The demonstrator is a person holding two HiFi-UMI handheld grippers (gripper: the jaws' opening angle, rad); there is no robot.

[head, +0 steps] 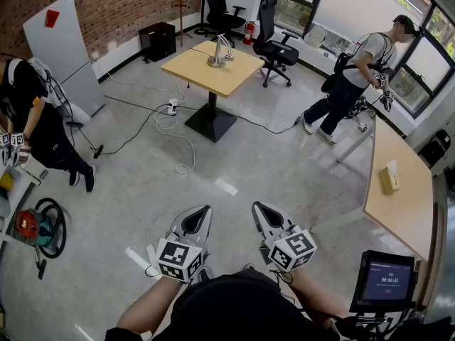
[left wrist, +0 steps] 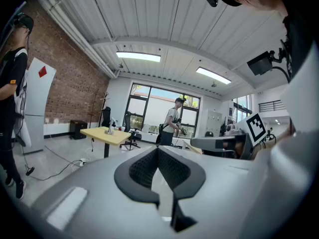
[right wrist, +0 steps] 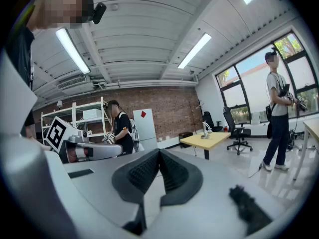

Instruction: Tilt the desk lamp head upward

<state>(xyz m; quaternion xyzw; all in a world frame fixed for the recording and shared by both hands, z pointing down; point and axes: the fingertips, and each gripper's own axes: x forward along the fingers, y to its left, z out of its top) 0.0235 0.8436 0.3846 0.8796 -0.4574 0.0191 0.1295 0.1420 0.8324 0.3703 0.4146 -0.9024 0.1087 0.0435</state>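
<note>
- Left gripper (head: 200, 217) and right gripper (head: 263, 216) are both sitting pressed together, pinching nothing, close in front of the person.
- Desk lamp (head: 219, 50) is standing on the yellow table (head: 206, 73) across the room, well apart from both grippers.
- Judgement: nothing is done yet. Walking over, taking the lamp head and tilting it upward are all remaining.

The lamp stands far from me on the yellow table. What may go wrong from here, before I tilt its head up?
1. A white cable and a power strip lie on the floor between you and the yellow table; you might trip there while walking over.
2. The left gripper and right gripper both have their tongs shut and empty; unless opened first, they would likely push the desk lamp rather than grip its head.
</note>
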